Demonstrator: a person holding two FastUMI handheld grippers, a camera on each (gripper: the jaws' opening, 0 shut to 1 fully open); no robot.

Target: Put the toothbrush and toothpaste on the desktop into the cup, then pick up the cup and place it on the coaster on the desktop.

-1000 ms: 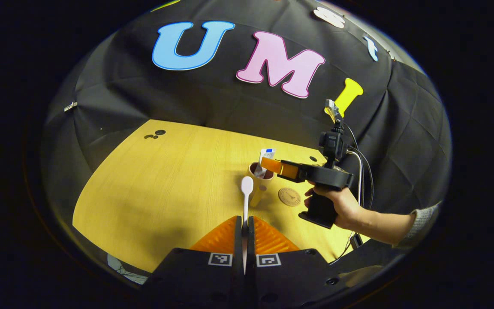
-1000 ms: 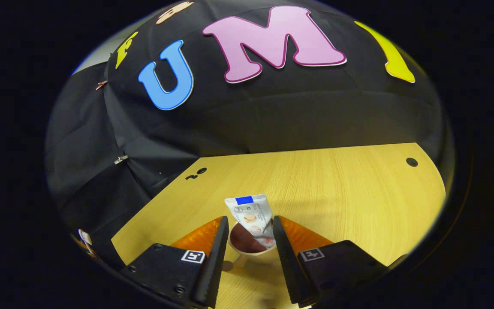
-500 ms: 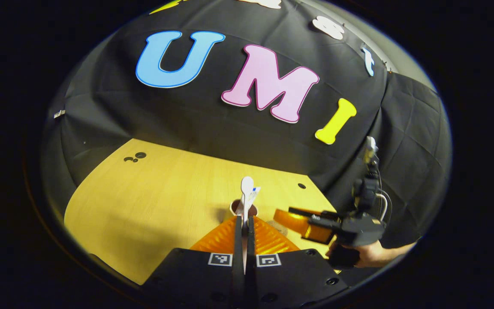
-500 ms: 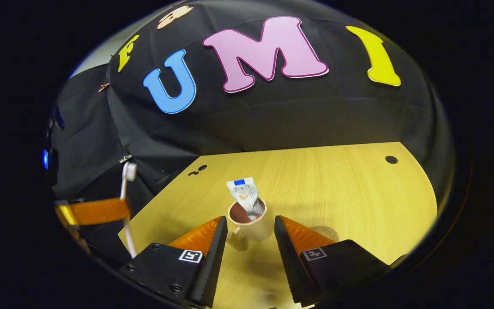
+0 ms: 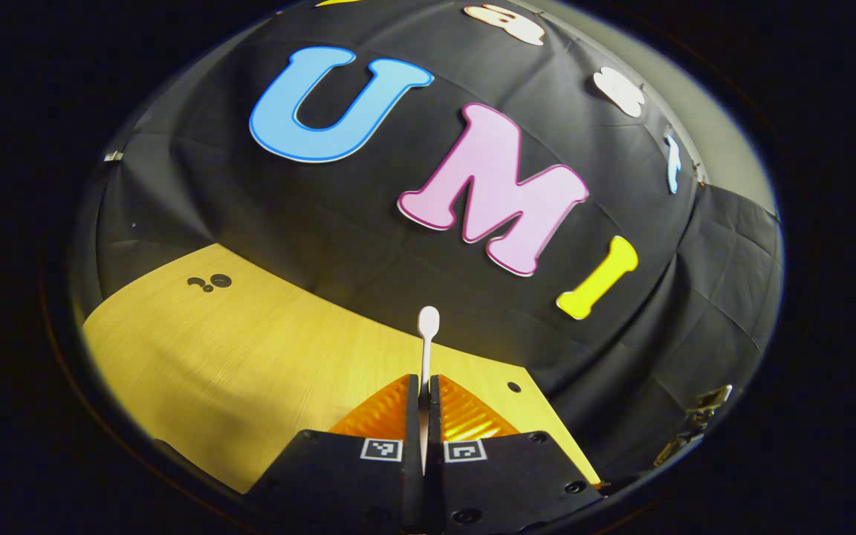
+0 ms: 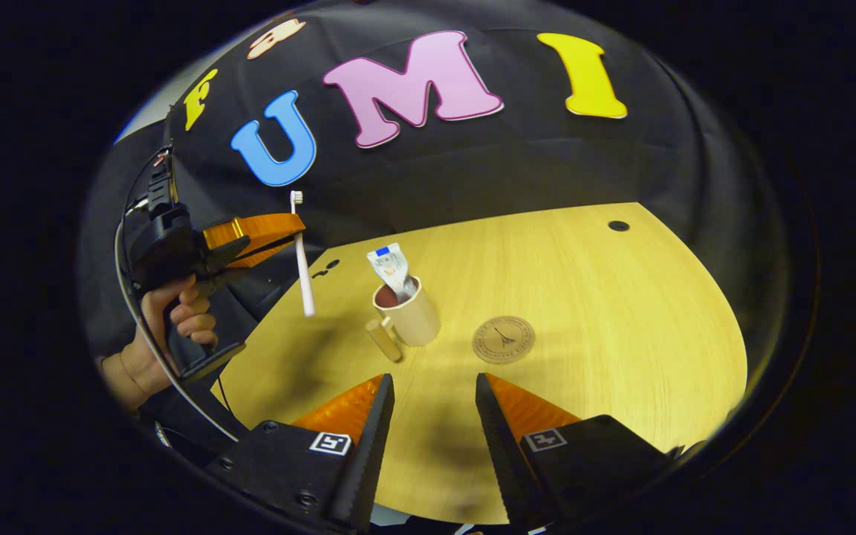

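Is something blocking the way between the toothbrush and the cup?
Nothing visible does. The left gripper holds the toothbrush upright in the air, left of the cup in the right gripper view, with bare desktop between. The toothpaste already stands in the cup, leaving room beside it.

Toothpaste crowds cup mouth; desktop around coaster open.

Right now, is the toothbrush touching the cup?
Apart. In the right gripper view the toothbrush, held upright in the left claw, hangs in the air to the left of the cup, with bare desktop showing between them.
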